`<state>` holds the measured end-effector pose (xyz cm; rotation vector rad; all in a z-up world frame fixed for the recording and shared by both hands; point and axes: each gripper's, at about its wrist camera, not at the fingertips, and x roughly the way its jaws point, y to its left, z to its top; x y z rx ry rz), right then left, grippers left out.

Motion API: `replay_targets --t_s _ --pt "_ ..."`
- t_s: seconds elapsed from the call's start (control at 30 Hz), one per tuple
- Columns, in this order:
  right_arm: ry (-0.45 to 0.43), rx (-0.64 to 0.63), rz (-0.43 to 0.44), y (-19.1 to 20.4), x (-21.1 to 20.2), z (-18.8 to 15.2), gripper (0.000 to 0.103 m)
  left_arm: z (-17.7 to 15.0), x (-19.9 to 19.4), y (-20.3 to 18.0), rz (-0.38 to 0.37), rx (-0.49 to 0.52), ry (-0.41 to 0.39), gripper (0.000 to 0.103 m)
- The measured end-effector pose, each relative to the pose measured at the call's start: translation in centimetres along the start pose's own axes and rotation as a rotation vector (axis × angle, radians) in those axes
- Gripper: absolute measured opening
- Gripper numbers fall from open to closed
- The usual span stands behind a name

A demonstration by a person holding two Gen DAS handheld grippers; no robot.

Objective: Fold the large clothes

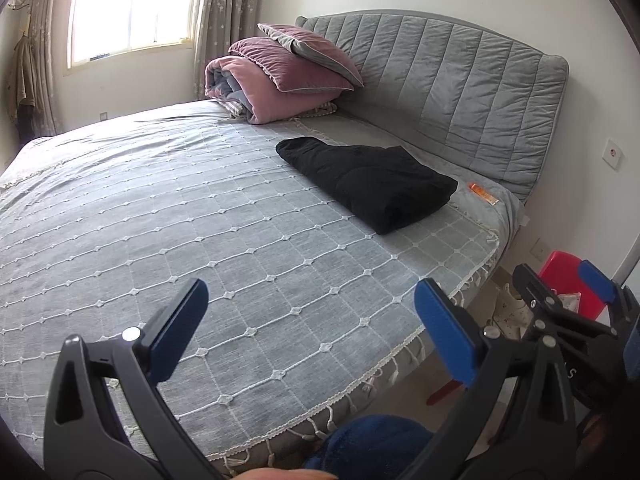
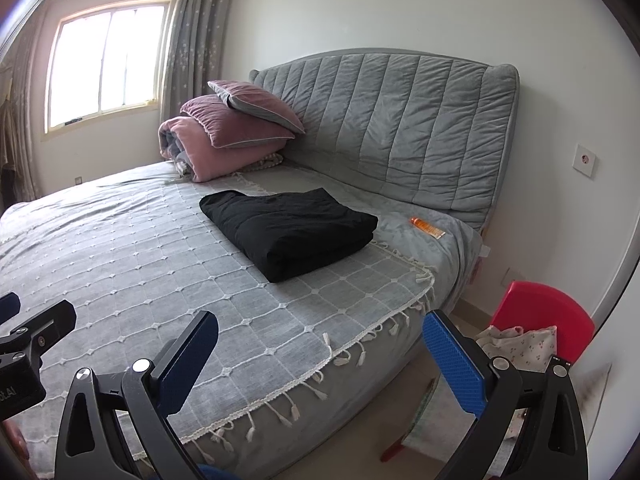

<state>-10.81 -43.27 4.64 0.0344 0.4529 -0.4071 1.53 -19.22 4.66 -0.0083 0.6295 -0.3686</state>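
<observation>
Black garment [image 2: 290,232] lies folded into a compact rectangle on the bed [image 2: 132,264], near the headboard end and well apart from both tools; the fold looks finished. Left claw [image 1: 308,330] has its jaws apart and holds nothing. Right claw [image 2: 320,354] likewise, hovering over the near bed edge. Judgement: both are held back and spread, ready for another piece, perhaps from the red chair [image 2: 544,308].

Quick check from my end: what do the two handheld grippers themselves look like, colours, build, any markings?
Both match: the left gripper and right gripper have black plastic clamp-style arms with triangular cut-outs, silver pivot bolts, and flat blue textured pads on the fingers. White lettering shows on each body, too cropped to read. No cables visible.
</observation>
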Motion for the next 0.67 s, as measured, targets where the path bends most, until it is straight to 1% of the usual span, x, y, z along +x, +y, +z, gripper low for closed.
replay_targets --t_s 0.67 --pt "0.01 0.011 -0.014 -0.89 0.56 -0.7 0.103 -0.1 -0.16 -0.71 -0.044 0.015 0.0 0.103"
